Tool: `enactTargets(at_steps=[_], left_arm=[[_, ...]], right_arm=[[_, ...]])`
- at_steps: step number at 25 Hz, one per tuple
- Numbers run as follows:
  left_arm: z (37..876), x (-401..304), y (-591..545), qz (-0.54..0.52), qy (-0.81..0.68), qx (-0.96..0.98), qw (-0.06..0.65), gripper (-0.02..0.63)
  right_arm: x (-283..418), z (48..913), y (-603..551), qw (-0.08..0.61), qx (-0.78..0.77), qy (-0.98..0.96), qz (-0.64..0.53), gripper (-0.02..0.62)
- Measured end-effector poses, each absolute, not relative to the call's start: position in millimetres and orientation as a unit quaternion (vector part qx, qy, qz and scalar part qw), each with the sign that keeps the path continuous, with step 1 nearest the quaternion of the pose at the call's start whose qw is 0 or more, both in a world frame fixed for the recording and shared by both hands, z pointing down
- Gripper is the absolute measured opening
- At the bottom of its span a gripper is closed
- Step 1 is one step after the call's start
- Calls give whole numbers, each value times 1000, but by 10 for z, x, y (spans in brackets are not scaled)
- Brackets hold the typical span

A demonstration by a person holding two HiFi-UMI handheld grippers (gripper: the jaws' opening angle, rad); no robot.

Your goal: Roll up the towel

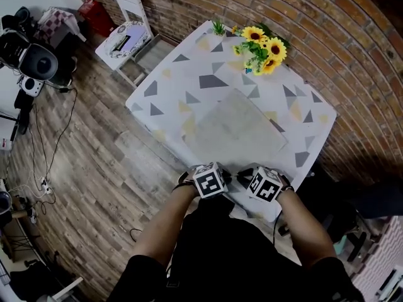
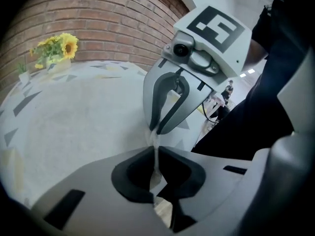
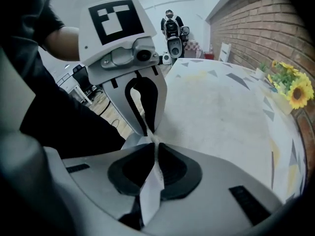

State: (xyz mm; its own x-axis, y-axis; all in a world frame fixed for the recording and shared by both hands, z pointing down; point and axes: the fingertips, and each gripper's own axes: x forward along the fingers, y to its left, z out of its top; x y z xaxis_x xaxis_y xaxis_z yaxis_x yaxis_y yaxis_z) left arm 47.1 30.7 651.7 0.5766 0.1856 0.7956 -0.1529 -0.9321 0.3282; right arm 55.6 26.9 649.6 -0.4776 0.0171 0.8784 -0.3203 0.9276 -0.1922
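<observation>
- Towel (image 1: 236,131) — pale, spread flat on the patterned table (image 1: 182,80), with its near edge at the table's near edge
- Left hand-held gripper (image 2: 156,163): clenched on a thin fold of that near edge
- Right hand-held gripper (image 3: 155,166): clamped on the same edge, just beside the left
- Progress: edge gripped, no turn of roll visible; edge possibly lifted slightly, the head view hides it; all the rolling is left
- Room: flat towel and bare table ahead; sunflowers (image 1: 261,46) at the far corner, well apart; table's drop-off right under both grippers

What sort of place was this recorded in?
Probably a studio set dressed as a home corner: a brick wall, sunflowers on a cloth-covered table, and camera gear off to the side.
</observation>
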Motion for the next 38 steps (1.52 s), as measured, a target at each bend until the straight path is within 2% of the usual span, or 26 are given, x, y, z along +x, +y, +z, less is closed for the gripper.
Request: enactTargets(at_steps=[3, 5, 6, 10, 12, 15, 17, 23, 29, 32, 34, 36, 38], left_arm=[[6536, 433, 186, 489, -25, 865, 104, 55], [6511, 435, 144, 508, -45, 860, 36, 149], [6479, 447, 141, 514, -51, 857, 3, 174], [6420, 525, 279, 518, -43, 851, -79, 178], [6479, 536, 334, 522, -40, 848, -84, 166], [6548, 524, 312, 520, -53, 850, -65, 77], [6556, 521, 283, 512, -59, 857, -34, 56], [6534, 482, 225, 471, -59, 873, 111, 43], [6547, 469, 175, 463, -60, 873, 141, 43], [6536, 460, 155, 466, -69, 873, 126, 45], [6506, 440, 126, 481, -82, 869, 82, 64], [6420, 430, 87, 491, -98, 865, 25, 128], [6326, 451, 100, 493, -100, 864, -25, 132]], right_arm=[[537, 6524, 211, 505, 94, -837, 191, 40], [530, 6549, 199, 509, 89, -831, 204, 38], [532, 6563, 192, 512, 88, -829, 210, 38], [555, 6621, 133, 502, 99, -827, 232, 38], [565, 6608, 119, 493, 109, -830, 238, 40], [583, 6515, 109, 490, 125, -838, 206, 79], [589, 6394, 110, 488, 134, -848, 158, 106], [552, 6356, 333, 507, 99, -856, 38, 104], [521, 6489, 295, 535, 102, -838, -15, 104], [541, 6587, 262, 548, 100, -831, -16, 120], [548, 6627, 245, 550, 97, -829, -11, 127], [549, 6635, 232, 548, 92, -831, -1, 134], [547, 6635, 232, 544, 89, -834, 13, 132]])
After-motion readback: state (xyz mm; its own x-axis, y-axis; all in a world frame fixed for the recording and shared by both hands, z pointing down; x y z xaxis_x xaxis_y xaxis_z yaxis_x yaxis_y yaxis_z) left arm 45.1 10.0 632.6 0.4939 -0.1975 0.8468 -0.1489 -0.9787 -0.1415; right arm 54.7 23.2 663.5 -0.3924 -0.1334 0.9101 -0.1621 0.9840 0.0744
